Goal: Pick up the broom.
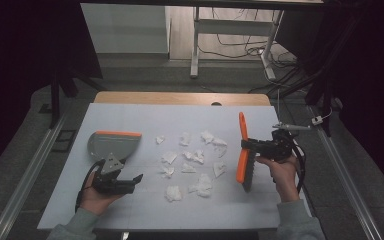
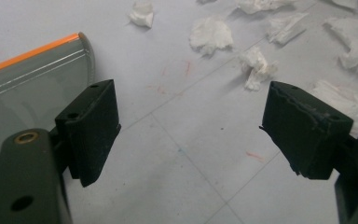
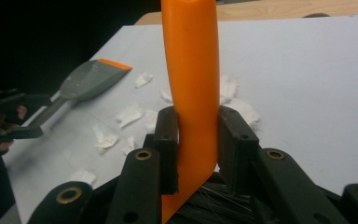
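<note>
R gripper (image 1: 254,150) clamps orange brush (image 1: 242,155), prob to sweep paper scraps (image 1: 195,162) toward dustpan (image 1: 112,143); L gripper (image 1: 130,182) jaws apart, holding nothing

Smooth orange plastic brush (image 3: 192,88), crumpled white paper scraps (image 1: 194,165), matt table (image 1: 130,120)

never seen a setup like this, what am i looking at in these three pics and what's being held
A person sits at a table with a hand-held two-jaw gripper in each hand. One picture looks down from above; the other two come from cameras riding on each gripper. The left gripper is open, with nothing between its jaws; the dustpan lies flat just beside it. The right gripper is shut on an orange brush, clamping its handle. Torn paper scraps are scattered between them.
</note>
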Demonstrator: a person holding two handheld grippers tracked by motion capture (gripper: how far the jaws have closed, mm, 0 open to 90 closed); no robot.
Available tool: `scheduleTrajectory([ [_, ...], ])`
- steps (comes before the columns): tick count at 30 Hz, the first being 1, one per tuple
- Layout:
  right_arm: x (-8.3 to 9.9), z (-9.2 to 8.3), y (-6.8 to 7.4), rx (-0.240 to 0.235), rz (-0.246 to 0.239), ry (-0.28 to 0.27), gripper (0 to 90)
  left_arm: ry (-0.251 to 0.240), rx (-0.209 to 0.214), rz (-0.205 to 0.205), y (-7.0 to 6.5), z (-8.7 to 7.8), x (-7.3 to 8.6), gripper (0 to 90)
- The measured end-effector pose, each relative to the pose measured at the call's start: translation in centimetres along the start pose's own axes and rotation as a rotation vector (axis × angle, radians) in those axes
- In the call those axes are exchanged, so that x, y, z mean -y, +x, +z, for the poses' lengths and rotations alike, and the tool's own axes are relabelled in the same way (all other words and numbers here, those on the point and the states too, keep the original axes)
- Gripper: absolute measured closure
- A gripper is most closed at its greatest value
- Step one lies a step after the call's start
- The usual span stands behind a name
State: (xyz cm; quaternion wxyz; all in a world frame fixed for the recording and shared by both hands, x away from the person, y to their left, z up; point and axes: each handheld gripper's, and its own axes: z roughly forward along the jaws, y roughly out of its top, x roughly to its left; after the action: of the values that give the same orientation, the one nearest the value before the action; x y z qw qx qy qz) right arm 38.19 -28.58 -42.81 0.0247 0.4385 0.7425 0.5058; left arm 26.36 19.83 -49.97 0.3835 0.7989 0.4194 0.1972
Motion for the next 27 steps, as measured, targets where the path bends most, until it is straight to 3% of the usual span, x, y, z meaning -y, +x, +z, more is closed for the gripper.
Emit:
scheduleTrajectory([
  [11, -0.4, 1.2, 2.6, -0.027, -0.011, -0.062, 71.4, -0.068, 0.062, 0.032, -2.1, 0.1, -3.2, 20.0],
  [14, -0.5, 1.5, 3.6, -0.022, -0.005, -0.108, 71.4, -0.073, 0.092, 0.052, -3.3, 0.8, -4.3, 20.0],
  [19, -0.3, 2.0, 4.4, -0.009, -0.008, -0.132, 71.4, -0.082, 0.153, 0.079, -5.5, 1.8, -5.7, 20.1],
  [27, -0.1, 3.1, 5.6, 0.021, -0.022, -0.168, 71.3, -0.075, 0.230, 0.159, -9.4, 3.5, -7.2, 20.0],
])
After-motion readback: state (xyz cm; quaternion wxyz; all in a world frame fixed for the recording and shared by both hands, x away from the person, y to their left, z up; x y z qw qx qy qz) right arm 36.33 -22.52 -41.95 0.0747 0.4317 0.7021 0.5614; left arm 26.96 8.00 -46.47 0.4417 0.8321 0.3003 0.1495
